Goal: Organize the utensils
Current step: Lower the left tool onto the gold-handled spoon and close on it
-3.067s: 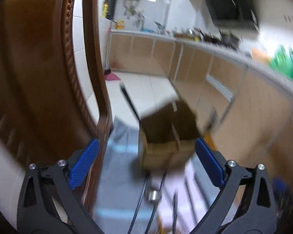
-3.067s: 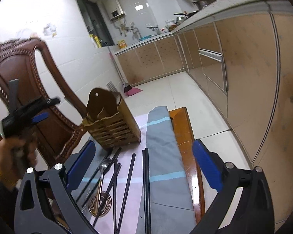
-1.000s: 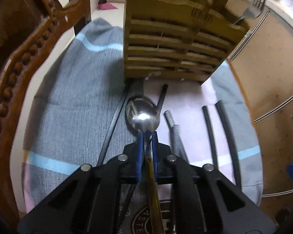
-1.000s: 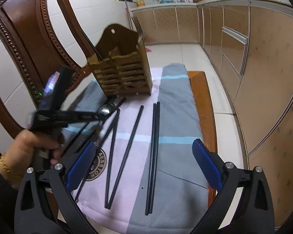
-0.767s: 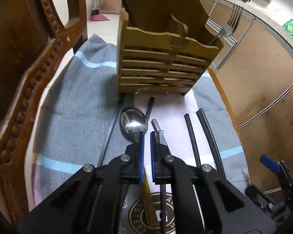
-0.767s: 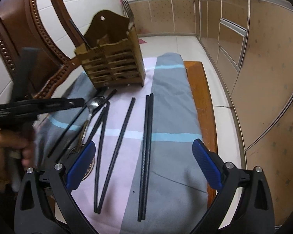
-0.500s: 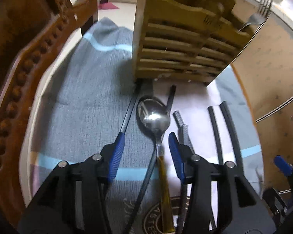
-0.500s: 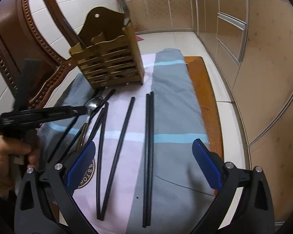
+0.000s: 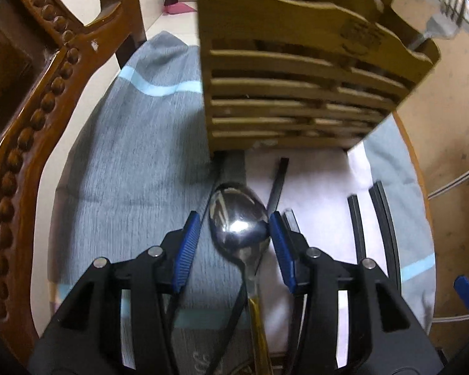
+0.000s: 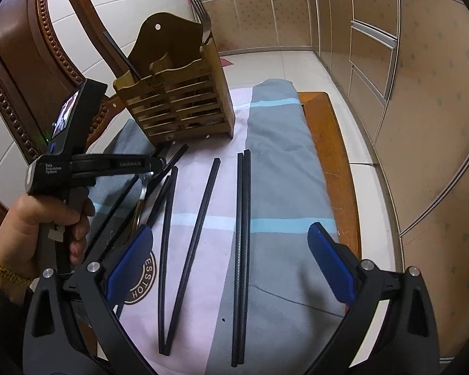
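surface: wooden table (image 10: 328, 143), centre right of frame
on it: grey-and-pink striped cloth (image 10: 281, 187)

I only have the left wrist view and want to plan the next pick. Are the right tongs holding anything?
Observer: No, the right tongs are open and empty, above the cloth.
Operator: What's standing in the holder's left side?
Observer: One dark chopstick, leaning out over the top.
Operator: Where's a tidy pair to grab?
Observer: A pair of chopsticks lies side by side on the cloth, straight ahead of the right tongs.
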{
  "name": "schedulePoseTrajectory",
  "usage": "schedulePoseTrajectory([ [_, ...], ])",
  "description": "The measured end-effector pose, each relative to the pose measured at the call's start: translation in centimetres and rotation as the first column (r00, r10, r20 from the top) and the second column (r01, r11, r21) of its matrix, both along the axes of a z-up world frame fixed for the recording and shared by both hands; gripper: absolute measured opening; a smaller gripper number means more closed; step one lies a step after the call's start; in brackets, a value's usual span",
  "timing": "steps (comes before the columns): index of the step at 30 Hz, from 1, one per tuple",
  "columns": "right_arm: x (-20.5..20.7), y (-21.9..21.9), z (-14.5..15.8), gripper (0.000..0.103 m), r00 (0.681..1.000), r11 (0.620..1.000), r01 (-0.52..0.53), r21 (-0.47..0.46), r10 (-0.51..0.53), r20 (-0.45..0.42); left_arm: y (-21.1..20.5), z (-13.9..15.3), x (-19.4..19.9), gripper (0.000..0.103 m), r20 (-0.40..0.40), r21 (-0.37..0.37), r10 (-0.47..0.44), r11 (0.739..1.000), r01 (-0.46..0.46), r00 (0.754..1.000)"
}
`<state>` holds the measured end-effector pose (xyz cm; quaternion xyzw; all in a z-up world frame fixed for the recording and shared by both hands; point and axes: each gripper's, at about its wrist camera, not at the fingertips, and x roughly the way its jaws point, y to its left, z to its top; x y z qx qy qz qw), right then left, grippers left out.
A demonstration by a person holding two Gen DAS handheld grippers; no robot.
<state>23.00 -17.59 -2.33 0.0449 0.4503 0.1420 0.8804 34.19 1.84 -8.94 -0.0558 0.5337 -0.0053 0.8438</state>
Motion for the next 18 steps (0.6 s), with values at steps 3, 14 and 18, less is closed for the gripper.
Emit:
schedulePoseTrajectory([
  [3,0.1,0.3,0.1,0.097,1.0,1.0,-0.007,0.004,0.007,-0.001,-0.5,0.1,-0.2,0.047,-0.015,0.043,0.016,0.999,-0.016,1.0],
  [14,-0.1,0.2,0.1,0.097,1.0,1.0,-0.01,0.003,0.01,-0.003,0.1,-1.4,0.7,0.056,-0.041,0.061,0.026,0.998,-0.024,0.999],
  [18,-0.2,-0.1,0.2,0.097,1.0,1.0,-0.005,0.003,0.005,0.0,-0.5,-1.1,0.3,0.05,0.0,0.015,0.032,0.999,-0.032,0.999],
])
